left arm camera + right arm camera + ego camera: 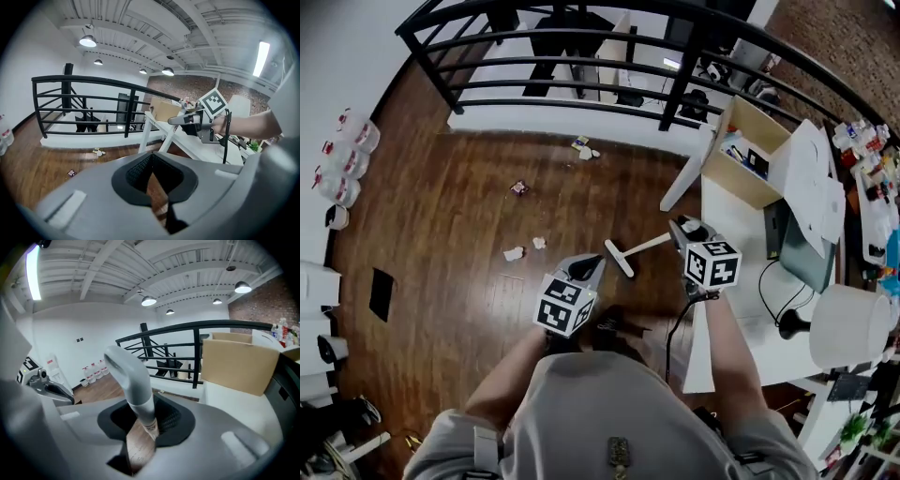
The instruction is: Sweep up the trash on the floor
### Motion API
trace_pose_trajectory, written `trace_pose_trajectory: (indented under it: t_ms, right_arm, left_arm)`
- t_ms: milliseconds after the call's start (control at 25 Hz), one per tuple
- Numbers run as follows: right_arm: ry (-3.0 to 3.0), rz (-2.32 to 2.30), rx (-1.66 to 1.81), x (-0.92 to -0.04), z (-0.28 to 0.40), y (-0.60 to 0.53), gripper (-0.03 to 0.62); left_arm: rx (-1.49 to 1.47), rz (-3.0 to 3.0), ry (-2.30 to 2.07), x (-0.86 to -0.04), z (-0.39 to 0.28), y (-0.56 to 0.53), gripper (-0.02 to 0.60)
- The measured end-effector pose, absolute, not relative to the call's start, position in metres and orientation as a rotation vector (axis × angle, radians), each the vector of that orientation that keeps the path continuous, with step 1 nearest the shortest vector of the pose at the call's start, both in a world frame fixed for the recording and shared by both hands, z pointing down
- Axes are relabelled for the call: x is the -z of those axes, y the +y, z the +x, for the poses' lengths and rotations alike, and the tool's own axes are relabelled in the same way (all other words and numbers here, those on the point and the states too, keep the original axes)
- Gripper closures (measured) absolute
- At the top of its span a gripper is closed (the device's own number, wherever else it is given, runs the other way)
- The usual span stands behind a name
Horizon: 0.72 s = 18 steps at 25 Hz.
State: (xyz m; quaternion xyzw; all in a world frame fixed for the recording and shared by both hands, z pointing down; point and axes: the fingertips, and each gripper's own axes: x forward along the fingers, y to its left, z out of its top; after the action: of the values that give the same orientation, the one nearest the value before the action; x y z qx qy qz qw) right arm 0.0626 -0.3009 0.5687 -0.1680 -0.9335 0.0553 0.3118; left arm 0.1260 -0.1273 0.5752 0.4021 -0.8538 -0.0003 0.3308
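"What did the right gripper [140,420] hold?"

"Its own view showed the jaws pinching a grey handle [133,380]. Only the head view showed the broom head [619,258] at the other end, out over the floor [441,225]."

"And the left gripper [152,157]?"

"Its jaws met at the tips, with nothing between them."

"Where did the trash [539,243] lie?"

"Two scraps [514,253] lay mid-floor and a wrapper [519,187] beyond them. More bits [584,148] lay at the far edge under the railing [581,66]. The left gripper view showed only the wrapper and the bits."
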Motion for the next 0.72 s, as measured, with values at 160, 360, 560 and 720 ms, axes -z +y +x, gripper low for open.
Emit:
trace_pose_trajectory:
  t_ms: [160, 360, 560, 720]
  right_arm:
    - [-2.438, -0.552, -0.082, -0.558, 0.056, -0.245, 0.508]
    - [-2.413, -0.696, -0.039, -0.535, 0.047, -0.175, 0.510]
    - [-2.372, -0.872, -0.018, -0.517, 0.042, -0.089, 0.510]
    - [-2.317, -1.017, -0.018, -0.514, 0.036, -0.014, 0.510]
  left_arm:
    - [0.030, 0.980, -2.248, -0.579, 0.127, -0.086, 0.574]
    - [0.079, 0.933, -2.271, -0.581, 0.122, -0.040, 0.574]
    - [0.120, 0.860, -2.278, -0.592, 0.117, 0.018, 0.574]
    - [0.151, 0.759, -2.275, -0.608, 0.119, 0.075, 0.574]
